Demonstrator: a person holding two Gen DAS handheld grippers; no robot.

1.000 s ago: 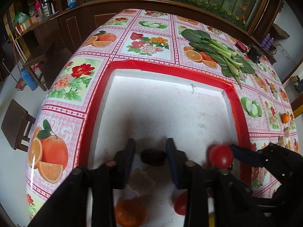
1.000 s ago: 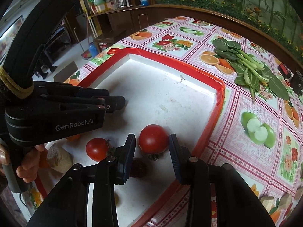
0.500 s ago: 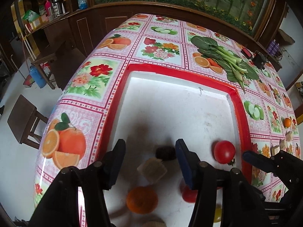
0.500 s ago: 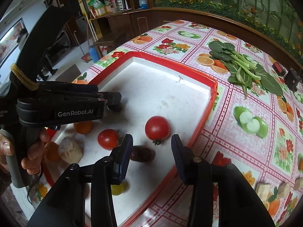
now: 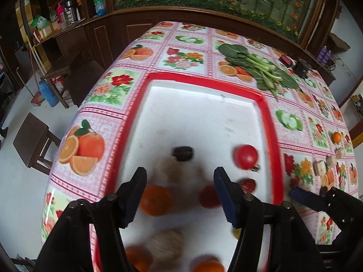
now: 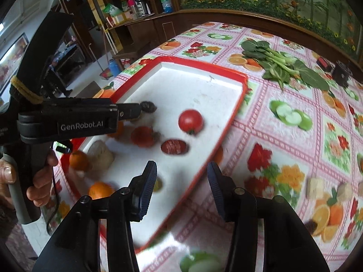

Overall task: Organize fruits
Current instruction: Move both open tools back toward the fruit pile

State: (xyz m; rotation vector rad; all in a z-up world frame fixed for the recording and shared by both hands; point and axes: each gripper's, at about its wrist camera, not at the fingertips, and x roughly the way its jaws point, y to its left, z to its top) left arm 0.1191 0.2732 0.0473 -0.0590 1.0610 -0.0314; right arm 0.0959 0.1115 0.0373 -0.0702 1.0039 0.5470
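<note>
Red-rimmed white plastic tray (image 6: 233, 111) on the counter holds most fruit: round red tomato (image 6: 190, 120), oranges, dark dates. Left tool (image 5: 179, 192) and right tool (image 6: 181, 187) both spread apart, empty, above it. Judged well along; small pieces lie outside right.

Both tongs are black plastic. The left tongs (image 5: 180, 195) carry two dark blue ribbed pads, each on a black arm fixed with round silver screws. The right tongs (image 6: 181, 189) match them, blue ridged pads on black arms with the same rivets. Seen from the right wrist, the left tool's body bears white "GenRobot.AI" lettering, a tan cord wound around its upper part and a grey handle wrapped by the person's bare left hand (image 6: 37, 176), skin lined, nails short.
</note>
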